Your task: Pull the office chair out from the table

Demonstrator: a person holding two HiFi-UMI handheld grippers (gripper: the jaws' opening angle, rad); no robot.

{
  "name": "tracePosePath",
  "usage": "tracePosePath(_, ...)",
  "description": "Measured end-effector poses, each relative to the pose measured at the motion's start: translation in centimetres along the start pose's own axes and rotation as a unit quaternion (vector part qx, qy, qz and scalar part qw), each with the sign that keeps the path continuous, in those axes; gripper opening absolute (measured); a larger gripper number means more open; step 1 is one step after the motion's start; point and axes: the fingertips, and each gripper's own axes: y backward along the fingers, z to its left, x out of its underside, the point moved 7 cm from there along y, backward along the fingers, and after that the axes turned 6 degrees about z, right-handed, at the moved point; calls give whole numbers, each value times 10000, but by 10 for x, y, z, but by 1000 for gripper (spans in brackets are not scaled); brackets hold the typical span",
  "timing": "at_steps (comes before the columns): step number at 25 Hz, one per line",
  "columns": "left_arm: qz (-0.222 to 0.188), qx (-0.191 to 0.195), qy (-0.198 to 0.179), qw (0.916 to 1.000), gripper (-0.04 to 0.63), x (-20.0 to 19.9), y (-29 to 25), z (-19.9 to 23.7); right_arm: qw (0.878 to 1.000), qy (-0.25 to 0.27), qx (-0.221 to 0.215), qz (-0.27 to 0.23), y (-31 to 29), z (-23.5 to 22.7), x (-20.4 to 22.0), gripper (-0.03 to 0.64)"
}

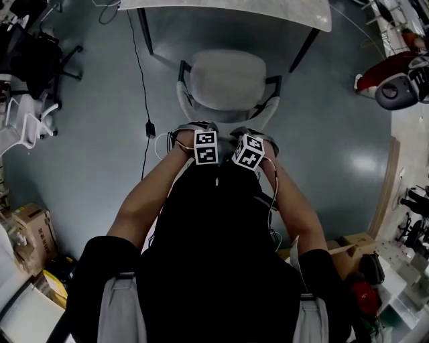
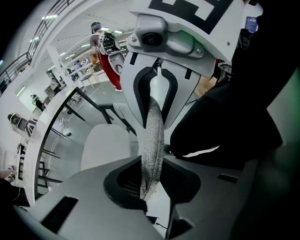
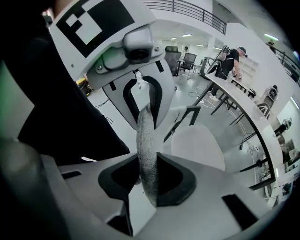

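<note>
An office chair with a pale grey seat [image 1: 226, 79] and black armrests stands on the floor just in front of the white table [image 1: 268, 10]. Its seat is mostly outside the table's edge. Both grippers sit side by side on the top of its mesh backrest, close to my body. The left gripper [image 1: 194, 130] is shut on the backrest's edge [image 2: 152, 150], which runs up between its jaws. The right gripper [image 1: 258, 137] clamps the same edge [image 3: 146, 154] in the same way. My arms and dark clothing hide the lower backrest.
A black cable [image 1: 144, 87] runs down the floor left of the chair. Black chairs [image 1: 40, 57] and a white chair [image 1: 27, 124] stand at the left, with cardboard boxes [image 1: 33, 231] below them. A red and grey machine [image 1: 392, 74] stands at the right. People stand far off.
</note>
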Motion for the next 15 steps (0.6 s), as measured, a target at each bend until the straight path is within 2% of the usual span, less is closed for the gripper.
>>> tracePosePath(5,89,80,4,9999,84,1,1,-13,10000,-13,-82,-37,0,13,1,101)
tracePosePath(15,154,66,73,9998,92,-9,-6,-15,9999,60,-56,-145,0,11,14,104)
